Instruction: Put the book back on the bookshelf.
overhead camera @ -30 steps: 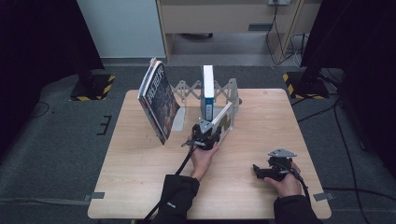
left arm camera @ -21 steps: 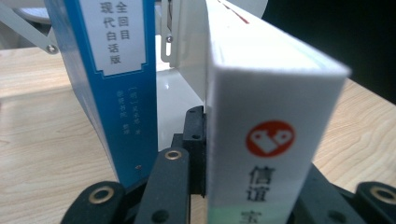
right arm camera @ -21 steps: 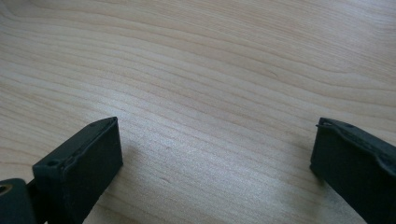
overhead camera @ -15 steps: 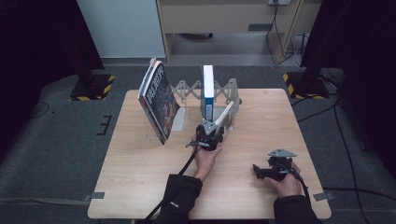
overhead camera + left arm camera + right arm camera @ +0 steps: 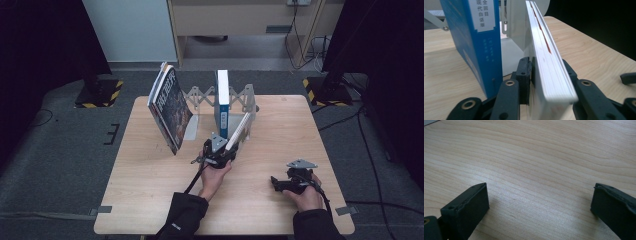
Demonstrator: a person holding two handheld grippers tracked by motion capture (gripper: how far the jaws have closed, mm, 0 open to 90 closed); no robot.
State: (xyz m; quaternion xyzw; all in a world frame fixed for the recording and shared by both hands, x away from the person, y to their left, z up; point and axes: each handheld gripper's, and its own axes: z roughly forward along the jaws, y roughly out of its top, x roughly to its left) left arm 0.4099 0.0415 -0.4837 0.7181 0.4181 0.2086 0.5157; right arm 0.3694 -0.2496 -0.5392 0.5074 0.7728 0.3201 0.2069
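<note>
Gripping the white book (image 5: 549, 62) by its near edge, my left gripper (image 5: 218, 152) has its jaws clamped on either cover, pages and a red streak along the fore-edge running away from me toward the far side of the table (image 5: 150, 200). This book leans tilted, its top toward the far right, resting against the right end plate of the metal expanding book rack (image 5: 240, 97); the blue book (image 5: 222, 102) stands upright just to its left, close but, from the left gripper view, with a narrow gap between them. The long axis of my book runs from my fingers up and away into the rack, so I judge the coming move turns on swinging that far end leftward until the book stands parallel to the blue one. A large picture-covered book (image 5: 170, 110) leans at the rack's left end, well apart from my work. My right gripper (image 5: 287, 182) rests on bare wood at the near right, jaws spread wide with nothing between them, clearly the farther hand from the rack.
</note>
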